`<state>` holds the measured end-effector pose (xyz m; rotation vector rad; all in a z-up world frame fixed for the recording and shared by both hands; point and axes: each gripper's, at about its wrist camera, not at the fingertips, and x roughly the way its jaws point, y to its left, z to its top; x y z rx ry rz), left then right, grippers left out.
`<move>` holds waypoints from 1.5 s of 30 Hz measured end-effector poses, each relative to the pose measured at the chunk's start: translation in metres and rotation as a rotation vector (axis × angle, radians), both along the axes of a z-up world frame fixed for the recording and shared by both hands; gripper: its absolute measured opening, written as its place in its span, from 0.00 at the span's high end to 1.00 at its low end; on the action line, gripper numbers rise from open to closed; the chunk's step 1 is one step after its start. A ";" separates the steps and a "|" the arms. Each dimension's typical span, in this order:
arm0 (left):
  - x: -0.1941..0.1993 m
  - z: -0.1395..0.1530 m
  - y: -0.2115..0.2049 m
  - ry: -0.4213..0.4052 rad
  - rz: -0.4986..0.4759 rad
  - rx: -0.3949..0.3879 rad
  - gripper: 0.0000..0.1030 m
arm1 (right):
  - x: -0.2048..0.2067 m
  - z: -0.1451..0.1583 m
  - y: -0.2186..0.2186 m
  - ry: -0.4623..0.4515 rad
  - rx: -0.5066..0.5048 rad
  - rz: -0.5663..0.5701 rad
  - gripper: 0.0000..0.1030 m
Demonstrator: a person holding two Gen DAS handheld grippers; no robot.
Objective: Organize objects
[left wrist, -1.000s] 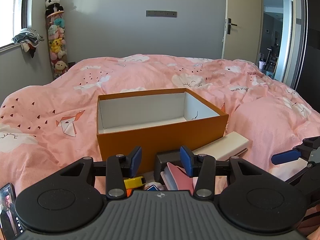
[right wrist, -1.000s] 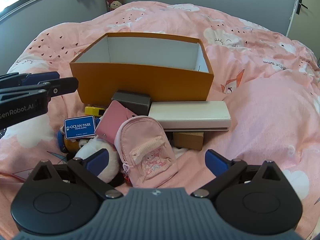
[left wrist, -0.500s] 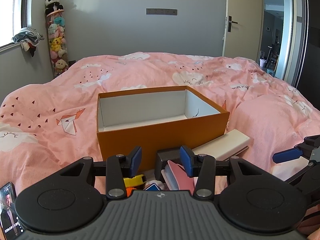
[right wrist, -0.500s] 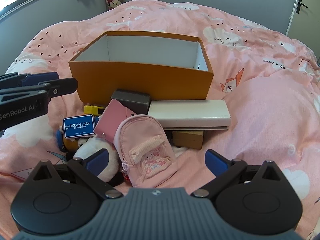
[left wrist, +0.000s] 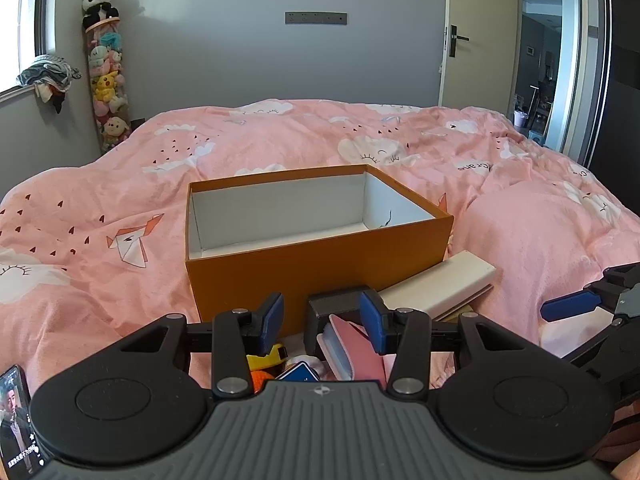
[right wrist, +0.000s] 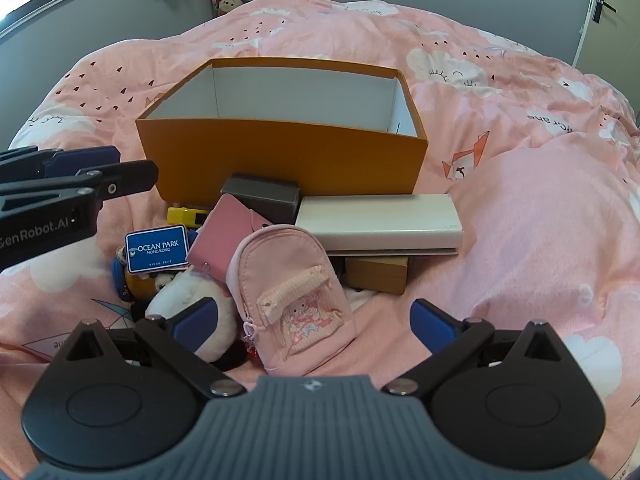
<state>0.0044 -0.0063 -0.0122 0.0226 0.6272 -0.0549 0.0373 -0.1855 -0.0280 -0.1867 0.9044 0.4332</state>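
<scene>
An open orange box (right wrist: 280, 152) with a white inside stands on the pink bed; it also shows in the left wrist view (left wrist: 320, 256). In front of it lies a pile: a pink mini backpack (right wrist: 292, 300), a pink wallet (right wrist: 222, 236), a grey box (right wrist: 262, 198), a long white box (right wrist: 380, 220), a brown box (right wrist: 376, 274), a blue Ocean Park tag (right wrist: 157, 248), a yellow toy (right wrist: 188, 214) and a white plush (right wrist: 192, 312). My right gripper (right wrist: 314, 322) is open above the backpack. My left gripper (left wrist: 322, 322) is open and empty above the pile's left part.
The pink duvet (right wrist: 540, 208) bulges to the right of the pile. A tube of plush toys (left wrist: 106, 76) stands at the far wall by the window. A door (left wrist: 476, 36) is at the back right. A phone (left wrist: 16, 416) shows at the lower left.
Both grippers have shifted slightly; the left view has tilted down a little and the right has edged closer to the pile. Nothing was grasped or moved.
</scene>
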 end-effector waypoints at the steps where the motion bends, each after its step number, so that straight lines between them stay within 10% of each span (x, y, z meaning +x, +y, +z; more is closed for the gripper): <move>1: 0.000 0.000 0.000 0.002 -0.004 -0.001 0.49 | 0.000 -0.001 -0.001 0.003 0.001 -0.003 0.01; 7: 0.005 -0.003 -0.007 0.031 -0.061 -0.007 0.55 | 0.006 -0.002 -0.014 0.026 0.028 -0.051 0.04; 27: 0.085 -0.045 -0.113 0.139 -0.552 0.245 0.57 | 0.088 -0.042 -0.059 0.076 -0.018 -0.093 0.86; 45: 0.100 -0.087 -0.148 0.138 -0.603 0.457 0.49 | 0.123 -0.063 -0.073 0.104 0.162 -0.039 0.94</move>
